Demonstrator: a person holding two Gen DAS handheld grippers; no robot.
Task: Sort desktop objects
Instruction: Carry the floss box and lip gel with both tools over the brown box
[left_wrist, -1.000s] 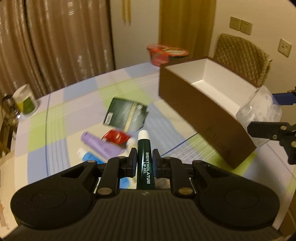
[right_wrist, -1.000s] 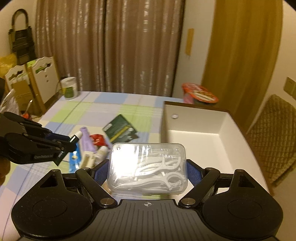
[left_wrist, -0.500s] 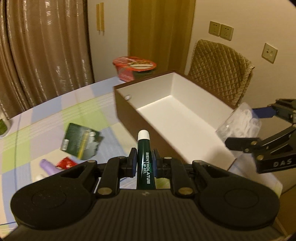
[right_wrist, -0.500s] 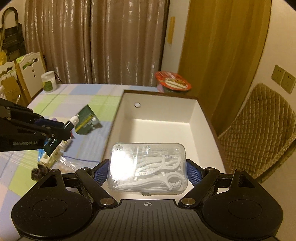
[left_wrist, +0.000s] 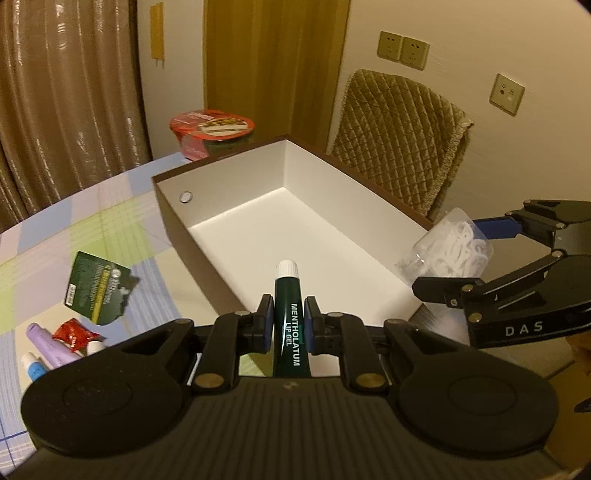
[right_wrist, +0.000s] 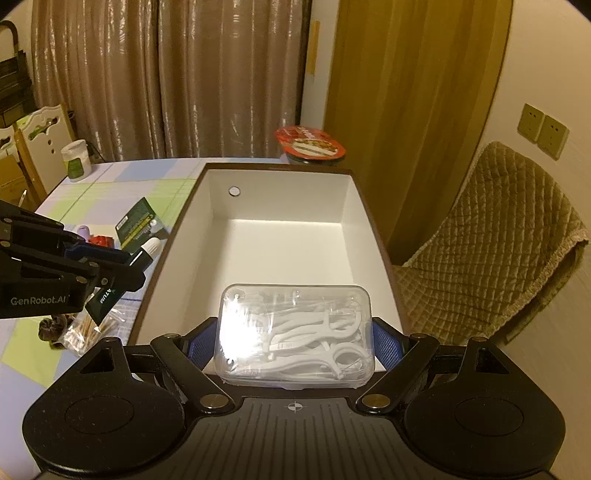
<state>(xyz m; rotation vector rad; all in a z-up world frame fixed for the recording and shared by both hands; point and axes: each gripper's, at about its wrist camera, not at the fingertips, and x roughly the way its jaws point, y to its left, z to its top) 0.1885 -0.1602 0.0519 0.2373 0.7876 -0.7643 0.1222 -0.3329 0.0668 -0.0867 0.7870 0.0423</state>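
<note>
On the far left of the table (right_wrist: 122, 173), near the curtains, stands a white tub (right_wrist: 75, 161) with a green label. The table wears a cloth of green, blue and white squares.

Next comes a small pile of things lying on the cloth. There is a purple tube (left_wrist: 50, 345), a little blue and white tube (left_wrist: 32, 365), a red packet (left_wrist: 74, 333) and a dark green card pack (left_wrist: 96, 288). In the right wrist view a clear bag of thin sticks (right_wrist: 88, 328) and a dark brown lump (right_wrist: 51, 328) also lie there, close to the box.

The left gripper (left_wrist: 289, 323) is pinched tight on a dark green lip gel tube (left_wrist: 290, 325). The tube sticks straight out between the two fingers, with its white cap pointing ahead. It is up in the air, right by the near left edge of the box.

In the middle sits a big open box (left_wrist: 221, 236), brown outside and white inside. It has a small round hole in its far wall.

Behind the box stands a red noodle bowl (left_wrist: 211, 131) with a lid.

The right gripper (right_wrist: 295, 339) stands wide and holds a clear case of white floss picks (right_wrist: 295, 332) by its two ends. The blue pads press on the case. The case hangs over the near end of the box.

On the far right is a chair (right_wrist: 495, 254) with a soft brown cover.
</note>
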